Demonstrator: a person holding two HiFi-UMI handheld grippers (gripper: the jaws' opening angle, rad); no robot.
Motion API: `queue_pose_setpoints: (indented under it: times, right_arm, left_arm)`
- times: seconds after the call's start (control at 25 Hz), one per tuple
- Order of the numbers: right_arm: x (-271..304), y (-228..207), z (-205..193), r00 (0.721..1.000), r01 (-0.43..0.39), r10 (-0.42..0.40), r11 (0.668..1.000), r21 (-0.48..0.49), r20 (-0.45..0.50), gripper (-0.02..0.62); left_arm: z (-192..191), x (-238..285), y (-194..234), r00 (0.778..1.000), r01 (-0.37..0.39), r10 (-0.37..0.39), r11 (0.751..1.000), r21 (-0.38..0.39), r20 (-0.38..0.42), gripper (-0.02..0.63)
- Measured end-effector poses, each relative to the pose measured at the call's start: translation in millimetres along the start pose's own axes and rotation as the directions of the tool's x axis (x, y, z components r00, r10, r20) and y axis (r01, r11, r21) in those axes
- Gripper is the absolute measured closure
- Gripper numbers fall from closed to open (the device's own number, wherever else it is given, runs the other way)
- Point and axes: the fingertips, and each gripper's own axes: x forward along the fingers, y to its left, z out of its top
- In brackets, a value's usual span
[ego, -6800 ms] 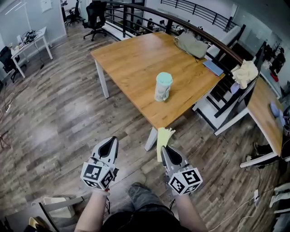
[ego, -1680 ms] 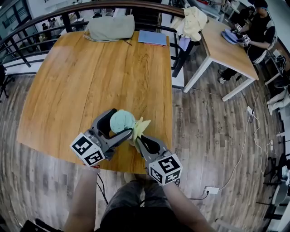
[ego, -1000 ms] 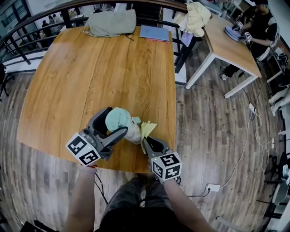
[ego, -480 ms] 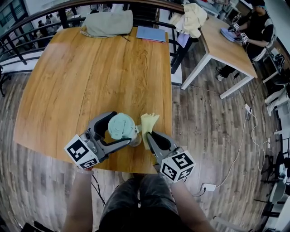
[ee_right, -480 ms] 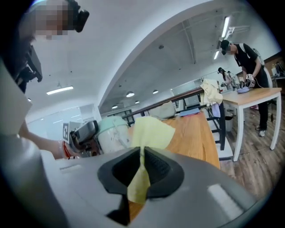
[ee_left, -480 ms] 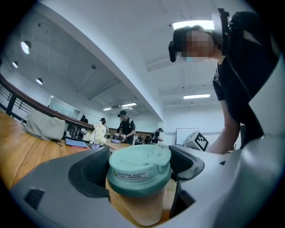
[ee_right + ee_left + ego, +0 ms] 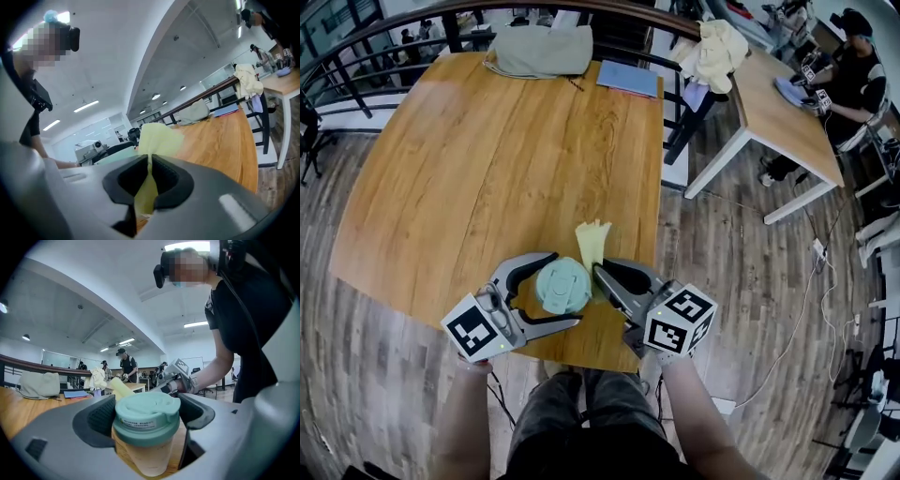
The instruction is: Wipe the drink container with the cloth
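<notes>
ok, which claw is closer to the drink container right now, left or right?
Left. The left claw has the drink container between its jaws, closed on it near the lid. The right claw sits just beside the container, pinching the cloth.

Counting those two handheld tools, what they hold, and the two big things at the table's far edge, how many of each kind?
Grey two-jaw handheld grippers: 2 (left gripper, right gripper)
Plastic drink container with mint-green lid: 1
Pale yellow cloth: 1
Grey-green fabric bag: 1
Flat blue folder: 1
Total: 6
</notes>
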Motion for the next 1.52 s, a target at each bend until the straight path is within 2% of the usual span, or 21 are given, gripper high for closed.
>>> queue_pose_setpoints:
  times: [0.2,0.6,0.84,1.2,1.32,1.4,1.52]
  right_arm:
    - [6.7,-8.4,-20.4,0.991,-0.09,0.094,0.995,0.044,-0.093,0.56]
    - [16.6,-27.6,-79.0,0.958,-0.159,0.19,0.976,0.151,-0.214,0.56]
    - [20.5,-39.2,-107.1,0.934,-0.136,0.177,0.979,0.151,-0.309,0.56]
    - [25.3,-49.0,-117.3,0.897,-0.108,0.131,0.991,0.077,-0.423,0.56]
    - [24.0,-49.7,-114.8,0.896,-0.114,0.125,0.992,0.051,-0.427,0.56]
    - [22.8,-49.9,-112.6,0.895,-0.124,0.128,0.992,0.037,-0.428,0.56]
    - [21.0,-49.8,-106.7,0.898,-0.139,0.138,0.99,0.027,-0.419,0.56]
  left_arm:
    - [-0.6,7.4,-3.1,0.997,-0.057,0.057,0.998,0.017,-0.044,0.193]
    - [-2.8,-0.7,-0.3,0.972,-0.212,0.211,0.977,0.005,-0.1,0.193]
    - [-4.0,-1.2,-2.8,0.951,-0.274,0.274,0.962,0.017,-0.145,0.193]
    - [-5.7,1.7,0.1,0.932,-0.333,0.326,0.943,-0.018,-0.157,0.193]
    - [-6.1,1.5,-0.1,0.914,-0.383,0.371,0.923,-0.044,-0.166,0.193]
    - [-6.5,1.3,-1.1,0.892,-0.434,0.42,0.899,-0.057,-0.165,0.193]
    - [-7.1,-0.7,-2.3,0.831,-0.548,0.536,0.834,-0.058,-0.153,0.192]
